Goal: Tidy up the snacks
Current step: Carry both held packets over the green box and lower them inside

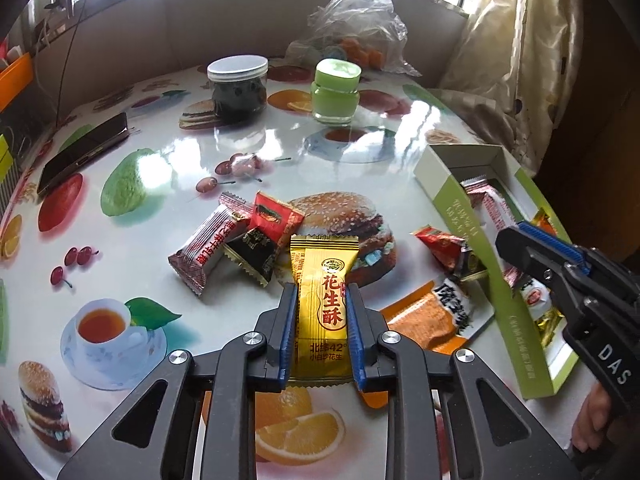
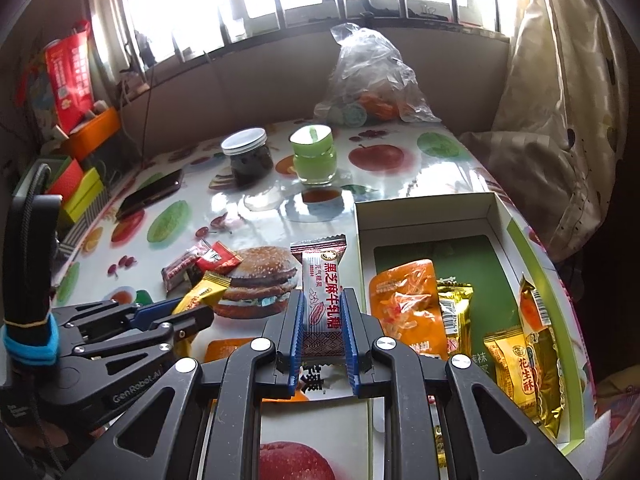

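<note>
My left gripper is shut on a yellow peanut-candy packet, its blue pads pressed on both sides; the same packet shows in the right wrist view. My right gripper is shut on a white-and-maroon sesame nougat packet, held above the table beside the box. The open green-and-white box at the right holds an orange pouch and several gold packets. On the fruit-print table lie a maroon packet, a black one and a red one.
A dark jar with a white lid, a green jar, a phone and a clear plastic bag sit further back. An orange pouch and a red packet lie by the box's near wall. Curtain hangs at right.
</note>
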{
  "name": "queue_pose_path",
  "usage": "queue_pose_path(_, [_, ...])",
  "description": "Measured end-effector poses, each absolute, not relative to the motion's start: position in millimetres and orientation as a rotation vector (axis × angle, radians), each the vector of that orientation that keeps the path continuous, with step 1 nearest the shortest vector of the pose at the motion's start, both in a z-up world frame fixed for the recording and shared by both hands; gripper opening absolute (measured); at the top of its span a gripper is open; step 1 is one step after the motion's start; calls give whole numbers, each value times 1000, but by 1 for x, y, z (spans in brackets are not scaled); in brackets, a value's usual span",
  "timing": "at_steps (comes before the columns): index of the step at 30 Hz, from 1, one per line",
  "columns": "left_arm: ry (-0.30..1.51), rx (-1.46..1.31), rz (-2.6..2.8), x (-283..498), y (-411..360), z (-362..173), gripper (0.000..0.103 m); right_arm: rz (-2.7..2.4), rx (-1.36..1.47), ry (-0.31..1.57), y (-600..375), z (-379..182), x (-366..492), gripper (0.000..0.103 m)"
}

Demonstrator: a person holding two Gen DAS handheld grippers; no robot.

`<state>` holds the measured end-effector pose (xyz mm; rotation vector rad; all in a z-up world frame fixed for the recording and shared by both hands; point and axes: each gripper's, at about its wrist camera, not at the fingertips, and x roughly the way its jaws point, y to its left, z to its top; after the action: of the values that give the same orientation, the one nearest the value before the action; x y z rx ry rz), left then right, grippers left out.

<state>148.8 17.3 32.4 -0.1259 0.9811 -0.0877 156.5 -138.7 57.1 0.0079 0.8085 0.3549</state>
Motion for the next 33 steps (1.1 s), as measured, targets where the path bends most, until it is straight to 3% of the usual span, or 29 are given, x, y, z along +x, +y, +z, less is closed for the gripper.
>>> queue_pose_path(33, [930,-106,-277,133,-69,76,24,182,70,778,-226,71,108,17])
